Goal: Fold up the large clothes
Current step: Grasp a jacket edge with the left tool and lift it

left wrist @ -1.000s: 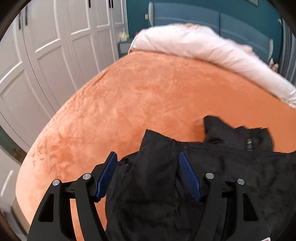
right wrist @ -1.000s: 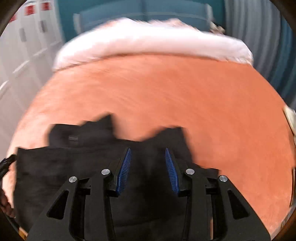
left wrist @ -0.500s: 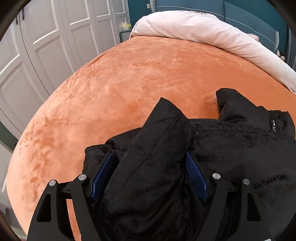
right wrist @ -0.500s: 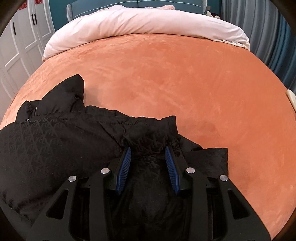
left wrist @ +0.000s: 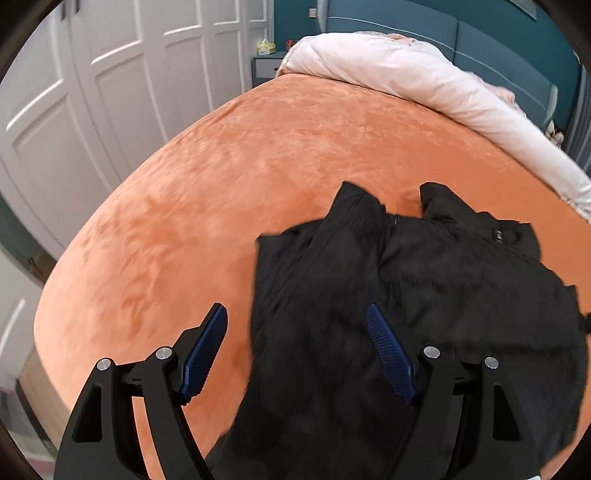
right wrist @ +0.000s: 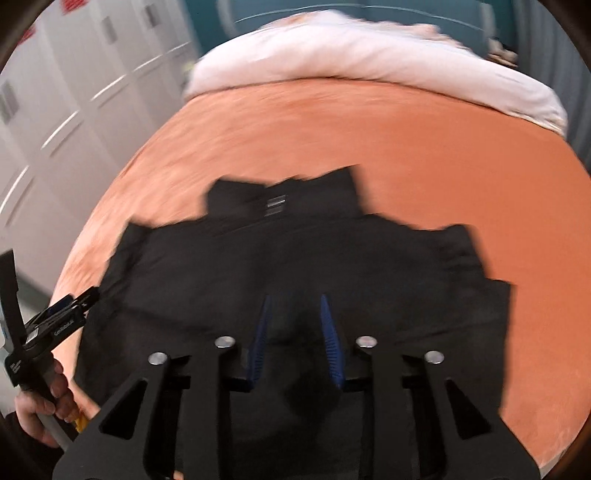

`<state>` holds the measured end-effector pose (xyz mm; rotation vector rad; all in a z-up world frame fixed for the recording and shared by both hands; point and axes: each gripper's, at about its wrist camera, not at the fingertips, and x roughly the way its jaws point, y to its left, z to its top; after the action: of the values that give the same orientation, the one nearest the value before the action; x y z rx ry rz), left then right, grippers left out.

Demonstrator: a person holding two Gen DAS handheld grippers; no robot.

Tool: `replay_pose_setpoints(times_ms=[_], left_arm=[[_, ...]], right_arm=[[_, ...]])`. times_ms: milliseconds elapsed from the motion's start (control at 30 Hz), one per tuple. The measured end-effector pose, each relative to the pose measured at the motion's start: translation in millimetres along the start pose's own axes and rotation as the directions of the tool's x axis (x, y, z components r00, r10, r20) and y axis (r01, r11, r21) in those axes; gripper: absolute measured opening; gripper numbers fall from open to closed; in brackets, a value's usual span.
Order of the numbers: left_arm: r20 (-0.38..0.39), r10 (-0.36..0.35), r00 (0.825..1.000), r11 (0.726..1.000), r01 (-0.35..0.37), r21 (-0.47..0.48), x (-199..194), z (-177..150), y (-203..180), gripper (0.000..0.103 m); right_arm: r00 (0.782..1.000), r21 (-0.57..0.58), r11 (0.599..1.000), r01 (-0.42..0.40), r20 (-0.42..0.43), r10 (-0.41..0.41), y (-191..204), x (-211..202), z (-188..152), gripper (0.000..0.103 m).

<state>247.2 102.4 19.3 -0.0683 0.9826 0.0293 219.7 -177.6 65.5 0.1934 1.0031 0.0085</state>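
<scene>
A large black jacket [left wrist: 424, 295] lies on an orange bed cover [left wrist: 229, 177], collar towards the pillows. In the left wrist view my left gripper [left wrist: 299, 350] is open above the jacket's left edge, with a folded-over sleeve [left wrist: 332, 258] ahead of it, holding nothing. In the right wrist view the jacket [right wrist: 295, 258] lies spread wide, blurred by motion. My right gripper [right wrist: 295, 325] hovers over its lower middle, jaws partly open and empty. The left gripper [right wrist: 59, 317] and the hand holding it show at that view's left edge.
A rolled white duvet [left wrist: 424, 81] lies across the head of the bed against a teal headboard [left wrist: 480, 33]. White wardrobe doors [left wrist: 110, 74] stand along the left side. A small nightstand [left wrist: 266, 66] is in the corner.
Both grippers have lifted and pulled back from the jacket. The sleeve that sat between the left jaws now lies folded on the jacket. The right view has swung left.
</scene>
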Motion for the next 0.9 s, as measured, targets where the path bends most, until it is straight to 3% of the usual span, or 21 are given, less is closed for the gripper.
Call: replay_pose_setpoints(times_ms=[167,333,433,533,567,667,733,767,800,833,900], left_arm=[[-0.069,-0.049,0.996,0.997,0.045,-0.07,-13.0,-25.1,29.3,0.08],[-0.147,-0.09,0.985,0.985,0.066,-0.159,1.3,-44.3,55.7,0.08],[-0.182,-0.179,0.967,0.957,0.128,-0.26,17.7,-53.5,69.8,0.087],[-0.206,-0.305,0.93,0.915,0.226,-0.333,38.9,-58.7,72.1,0.091],[-0.2,-0.313,0.928,0.91,0.233,-0.342,42.5,-59.4,71.4,0.098],[-0.18,-0.277,0.944,0.939,0.226,-0.26,42.1,-56.7,53.8,0.098],[-0.182,-0.299,0.937,0.939,0.255,-0.23,37.3,-54.1,44.7,0.085],[-0.183,-0.324,0.928,0.933,0.281,-0.225,34.9,-52.7,42.0,0.067],[-0.185,-0.328,0.927,0.934,0.288,-0.211,28.9,-49.7,37.3,0.06],[-0.183,-0.316,0.931,0.94,0.281,-0.193,24.6,-47.7,33.9,0.055],[-0.173,-0.305,0.937,0.948,0.28,-0.155,11.6,-43.1,25.3,0.032]], right_arm=[[0.993,-0.04,0.999,-0.018,-0.115,0.013,45.7,42.0,1.3,0.018],[0.983,-0.054,0.998,0.033,-0.176,-0.042,53.2,74.2,-8.9,0.018],[0.981,-0.064,0.997,0.043,-0.184,-0.054,53.1,83.3,-13.7,0.018],[0.979,-0.082,0.995,0.053,-0.19,-0.068,56.7,89.6,-15.5,0.018],[0.979,-0.085,0.995,0.051,-0.193,-0.067,57.1,89.6,-14.8,0.018],[0.981,-0.053,0.998,0.023,-0.192,-0.033,54.1,82.2,-10.7,0.018],[0.987,0.009,1.0,-0.011,-0.163,0.013,44.5,63.6,-5.9,0.019],[0.99,0.026,1.0,-0.016,-0.138,0.02,40.4,53.9,-4.2,0.019],[0.992,0.035,0.999,-0.016,-0.127,0.02,37.7,49.5,-2.6,0.019],[0.991,0.044,0.999,-0.018,-0.131,0.023,34.5,48.3,-1.4,0.019],[0.986,0.046,0.999,-0.016,-0.164,0.023,31.0,57.2,-2.2,0.019]])
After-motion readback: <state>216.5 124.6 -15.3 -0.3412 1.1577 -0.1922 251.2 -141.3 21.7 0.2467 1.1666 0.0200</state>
